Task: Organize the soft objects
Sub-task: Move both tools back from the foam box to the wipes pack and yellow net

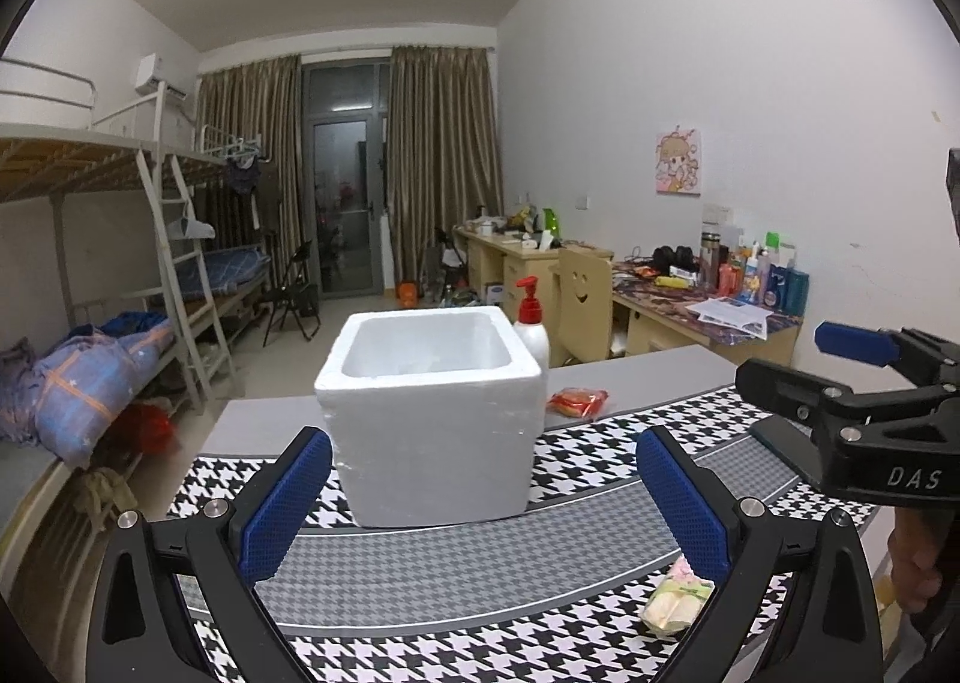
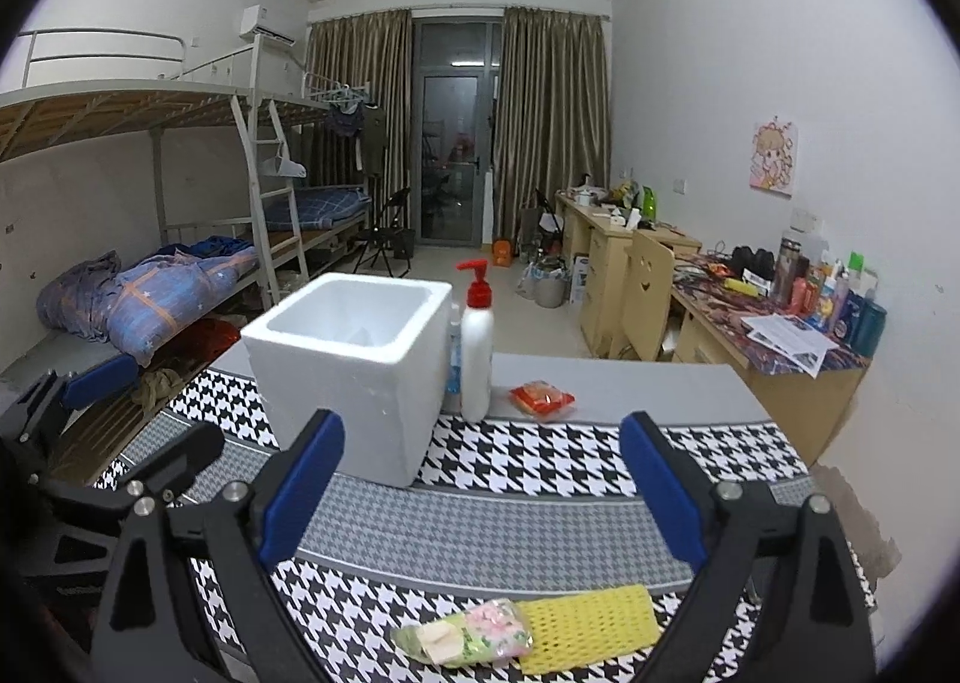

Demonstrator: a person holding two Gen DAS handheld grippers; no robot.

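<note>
Tissue pack point(image 2: 462, 632) and yellow sponge point(image 2: 591, 617) on the mat, both hand-held grippers spread wide, empty.

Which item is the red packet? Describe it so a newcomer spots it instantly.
Start at the white foam box on the houndstooth mat. Just right of it stands a white pump bottle with a red top; the red packet lies flat to its right, on the grey table strip. It is the only red-orange, crinkly wrapper there.

Tissue pack point(image 1: 675, 602) partly behind gripper finger; box point(image 1: 429, 413) contents possibly hidden
</note>
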